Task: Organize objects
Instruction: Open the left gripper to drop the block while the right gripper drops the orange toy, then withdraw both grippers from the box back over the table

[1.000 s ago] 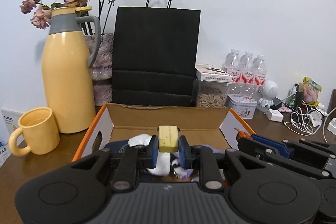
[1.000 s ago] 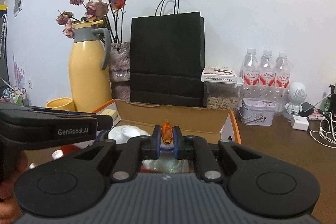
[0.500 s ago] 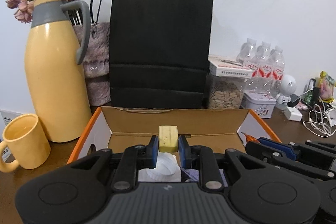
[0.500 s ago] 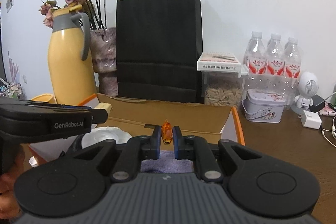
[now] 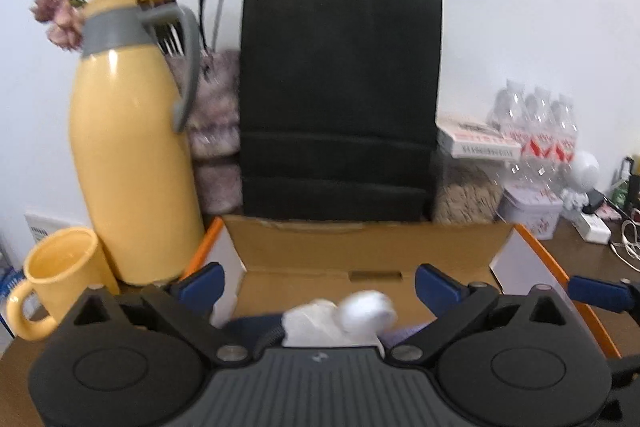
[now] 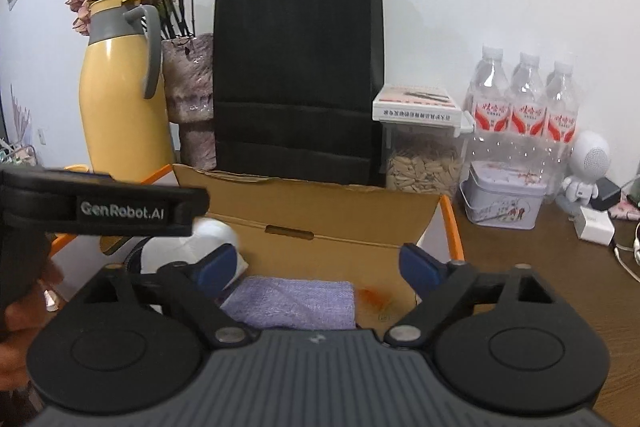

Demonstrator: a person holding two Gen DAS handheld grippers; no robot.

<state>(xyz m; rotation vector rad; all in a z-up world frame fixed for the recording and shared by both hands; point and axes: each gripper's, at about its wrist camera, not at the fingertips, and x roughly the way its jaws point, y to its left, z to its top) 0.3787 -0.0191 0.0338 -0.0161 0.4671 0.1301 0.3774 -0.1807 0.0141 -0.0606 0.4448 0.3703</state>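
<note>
An open cardboard box point(image 5: 360, 239) with orange edges lies under both grippers. My left gripper point(image 5: 320, 283) hangs over it, its jaws opening wide with nothing between them; white crumpled things point(image 5: 340, 315) lie below. The yellow block it held is out of sight. In the right wrist view my right gripper point(image 6: 320, 267) is also opening over the box point(image 6: 320, 203), with nothing between its pads. A small orange thing point(image 6: 372, 299), blurred, lies in the box beside a purple cloth point(image 6: 292, 303). The left gripper's point(image 6: 100, 207) body shows at the left.
A black paper bag point(image 5: 340, 99) stands right behind the box. A yellow jug point(image 5: 132, 155) and yellow mug point(image 5: 60, 275) stand at the left, with a vase of dried roses point(image 6: 188, 99). At the right are a seed jar point(image 6: 420, 163), water bottles point(image 6: 524, 107), a tin point(image 6: 504, 199) and cables.
Both grippers went from shut to wide open. The yellow block left the left jaws and is gone from view; the orange thing dropped from the right jaws into the box.
</note>
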